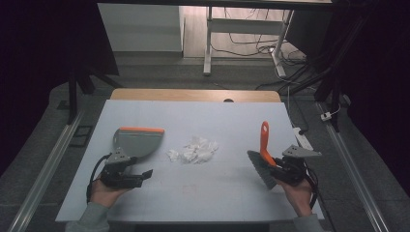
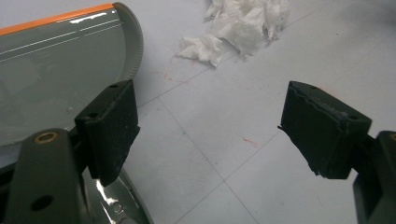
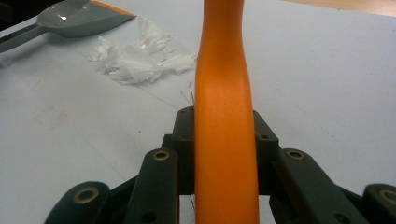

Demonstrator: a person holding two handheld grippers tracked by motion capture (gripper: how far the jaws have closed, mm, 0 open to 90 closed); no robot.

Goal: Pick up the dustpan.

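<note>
High view: left gripper [image 1: 126,175] sits low on the pale desk [image 1: 232,121], fingers spread wide with nothing between them, just behind the grey dustpan [image 1: 138,140] with the orange lip. Pan lies flat, lip facing away from the person. Right gripper [image 1: 285,169] has its fingers clamped on the brush [image 1: 263,154]: orange handle points up and away, dark bristles angled down toward the desk. Heap of crumpled white tissue [image 1: 195,150] lies mid-desk between pan and brush, near the pan's right edge, not touching it, and well apart from the bristles. Left gripper view: one finger [image 2: 112,126] overlaps the pan wall; can't tell if it touches. Right gripper view: handle runs straight up between the fingers, tissue off to the upper left.
</note>
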